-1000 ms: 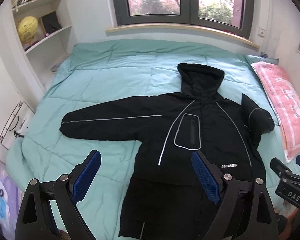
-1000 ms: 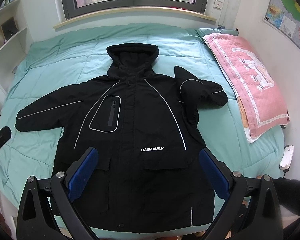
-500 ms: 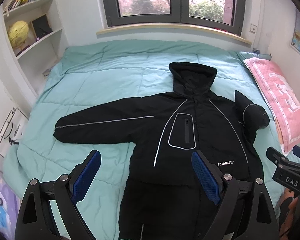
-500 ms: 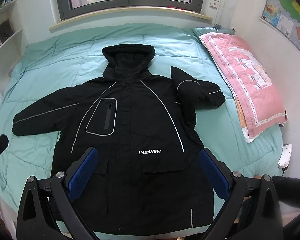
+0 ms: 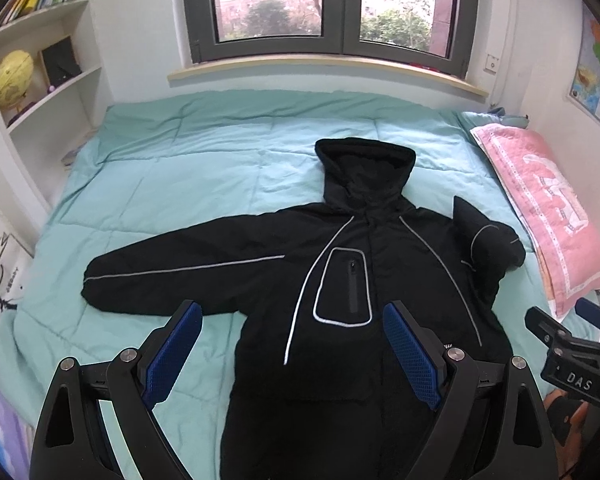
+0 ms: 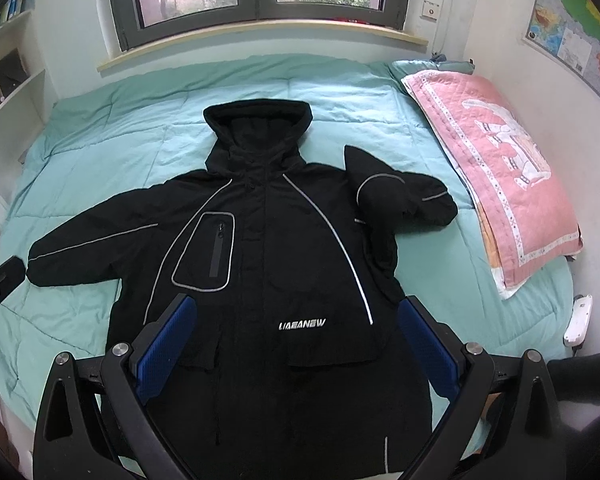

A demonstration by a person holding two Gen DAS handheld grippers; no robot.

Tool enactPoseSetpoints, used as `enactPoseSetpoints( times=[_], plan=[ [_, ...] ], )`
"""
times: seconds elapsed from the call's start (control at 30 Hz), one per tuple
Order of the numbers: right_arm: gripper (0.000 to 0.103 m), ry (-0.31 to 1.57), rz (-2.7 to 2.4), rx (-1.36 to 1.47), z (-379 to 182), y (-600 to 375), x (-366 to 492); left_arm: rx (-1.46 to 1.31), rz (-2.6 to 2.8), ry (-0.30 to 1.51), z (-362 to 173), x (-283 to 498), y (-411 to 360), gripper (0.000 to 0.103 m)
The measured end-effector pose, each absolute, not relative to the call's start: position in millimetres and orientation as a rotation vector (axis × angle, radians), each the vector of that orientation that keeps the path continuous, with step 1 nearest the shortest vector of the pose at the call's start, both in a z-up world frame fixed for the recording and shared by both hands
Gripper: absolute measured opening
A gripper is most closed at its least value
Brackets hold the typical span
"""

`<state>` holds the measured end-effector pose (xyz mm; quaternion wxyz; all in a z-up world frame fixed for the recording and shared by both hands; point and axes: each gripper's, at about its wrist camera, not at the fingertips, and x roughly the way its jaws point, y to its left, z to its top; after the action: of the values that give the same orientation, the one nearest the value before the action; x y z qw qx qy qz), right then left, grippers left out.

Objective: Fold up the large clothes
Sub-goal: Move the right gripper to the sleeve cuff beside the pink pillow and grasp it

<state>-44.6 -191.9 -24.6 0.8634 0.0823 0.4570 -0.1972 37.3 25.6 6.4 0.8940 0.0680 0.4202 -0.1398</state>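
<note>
Black hooded padded jacket (image 6: 268,264) lies face-up on teal quilted bed (image 5: 204,184) below dark-framed window (image 5: 332,4) — left gripper (image 5: 292,344) and right gripper (image 6: 296,336) both spread wide, holding nothing.

The jacket (image 6: 284,264) reads roughly "LIAEANEW"; right tongs (image 5: 576,376) read "DAS".

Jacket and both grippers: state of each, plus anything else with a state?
black jacket: flat on bed, front up, closed
hood: flat, toward window
long sleeve: stretched out sideways
other sleeve: bent, bunched
chest pocket: zipped
left gripper: open, empty, above jacket
right gripper: open, empty
window: shut
</note>
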Motion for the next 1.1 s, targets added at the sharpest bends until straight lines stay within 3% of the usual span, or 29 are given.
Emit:
enactPoseSetpoints(
  times=[0.27, 0.37, 0.6, 0.8, 1.1],
  plan=[
    [0.102, 0.921, -0.433, 0.241, -24, -253, -49, 0.093, -0.316, 0.716, 32, 43, -8, 0.092],
    [0.097, 0.900, -0.462, 0.289, -23, -297, -54, 0.050, -0.359, 0.649, 35, 45, -28, 0.092],
    [0.096, 0.827, -0.520, 0.404, -38, -408, -57, 0.011, -0.416, 0.784, 1, 71, -87, 0.092],
    [0.096, 0.757, -0.576, 0.503, -83, -512, -43, 0.049, -0.384, 0.808, -42, 84, -134, 0.092],
    [0.089, 0.825, -0.546, 0.609, -180, -598, 4, 0.088, -0.367, 0.861, -85, 93, -181, 0.092]
  ],
)
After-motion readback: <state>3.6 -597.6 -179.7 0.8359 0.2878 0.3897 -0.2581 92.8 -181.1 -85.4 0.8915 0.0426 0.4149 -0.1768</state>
